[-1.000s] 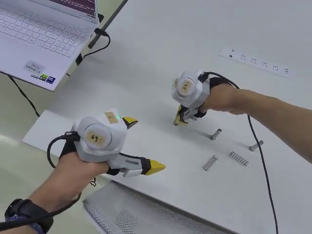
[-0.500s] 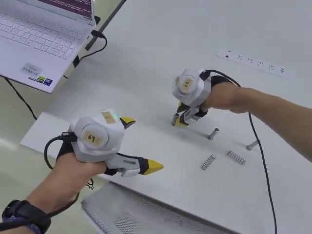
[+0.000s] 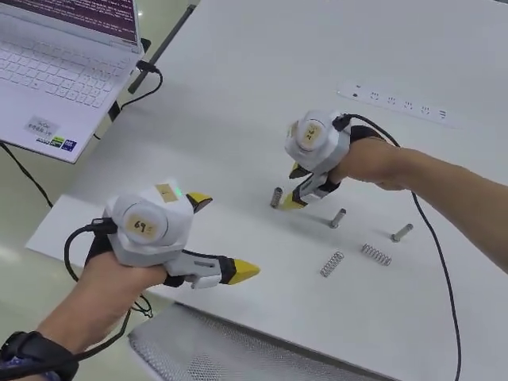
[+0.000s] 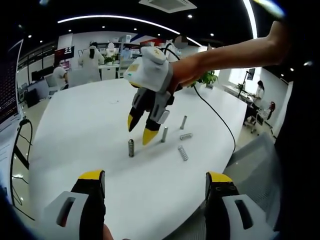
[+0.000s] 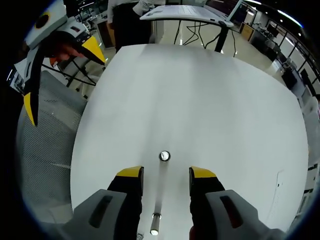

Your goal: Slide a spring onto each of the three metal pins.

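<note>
Two tongs, both spread wide and empty. Left tongs (image 3: 221, 235) hover over the near edge of the white counter (image 3: 238, 95); a round sticker (image 3: 143, 227) on their body reads "69". Right tongs (image 3: 292, 189) point down, with one tip just beside an upright pin wearing a spring (image 3: 275, 197). One bare pin (image 3: 337, 217) stands near it, and a second bare pin (image 3: 402, 232) is further right. One loose spring (image 3: 332, 263) and another loose spring (image 3: 376, 254) lie flat nearby. Writing on the right tongs' sticker is unreadable. Laptop (image 3: 55, 79) stickers are too small to read. Power strip (image 3: 397, 103) sits at the far side.
</note>
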Demonstrator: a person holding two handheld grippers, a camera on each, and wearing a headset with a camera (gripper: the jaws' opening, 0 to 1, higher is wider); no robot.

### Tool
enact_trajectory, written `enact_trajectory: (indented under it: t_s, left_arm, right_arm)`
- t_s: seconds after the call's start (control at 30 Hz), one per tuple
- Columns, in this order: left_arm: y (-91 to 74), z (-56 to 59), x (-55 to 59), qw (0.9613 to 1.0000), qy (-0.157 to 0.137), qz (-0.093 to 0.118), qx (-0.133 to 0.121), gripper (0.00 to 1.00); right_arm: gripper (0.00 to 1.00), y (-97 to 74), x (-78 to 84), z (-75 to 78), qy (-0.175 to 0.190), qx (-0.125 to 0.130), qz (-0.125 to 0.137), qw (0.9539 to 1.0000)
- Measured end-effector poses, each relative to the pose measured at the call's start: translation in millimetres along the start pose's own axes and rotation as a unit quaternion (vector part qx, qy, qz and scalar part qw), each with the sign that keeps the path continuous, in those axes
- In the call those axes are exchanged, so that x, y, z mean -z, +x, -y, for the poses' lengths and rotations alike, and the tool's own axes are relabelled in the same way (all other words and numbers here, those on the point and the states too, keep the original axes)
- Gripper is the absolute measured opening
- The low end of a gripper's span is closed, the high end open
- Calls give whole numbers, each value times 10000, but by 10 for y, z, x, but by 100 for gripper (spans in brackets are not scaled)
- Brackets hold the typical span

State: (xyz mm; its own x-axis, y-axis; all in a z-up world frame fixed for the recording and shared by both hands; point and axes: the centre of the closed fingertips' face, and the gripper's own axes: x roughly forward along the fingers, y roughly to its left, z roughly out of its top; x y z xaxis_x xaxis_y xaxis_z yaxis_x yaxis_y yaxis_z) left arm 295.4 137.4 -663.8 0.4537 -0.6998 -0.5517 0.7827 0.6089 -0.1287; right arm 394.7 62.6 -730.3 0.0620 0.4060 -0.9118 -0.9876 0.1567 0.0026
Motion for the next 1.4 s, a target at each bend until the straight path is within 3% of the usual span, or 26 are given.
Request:
enact_trajectory:
  t_s: [0.33, 0.6, 0.63, 0.7, 1.2, 1.4]
  left_arm:
    - [-8, 0, -66, 10000, 67, 3, -9, 79]
    - [-4, -1, -112, 9999, 111, 18, -15, 79]
    - [-3, 2, -122, 9999, 118, 20, -11, 79]
    - [1, 4, -131, 9999, 126, 25, -5, 79]
    - [13, 6, -183, 9998, 171, 38, 10, 79]
    - [25, 23, -210, 9998, 201, 40, 29, 79]
  right_arm:
    - [35, -196, 79, -2, 564, 266, 480, 9969]
    - [38, -380, 59, 41, 1170, 471, 1111, 9858]
    - [38, -429, 46, 57, 1301, 550, 1303, 9814]
    - [38, -482, 52, 56, 1428, 587, 1459, 9772]
    - [41, -732, 266, -28, 1755, 915, 1881, 9620]
    - [44, -880, 410, -78, 1947, 1097, 2055, 9528]
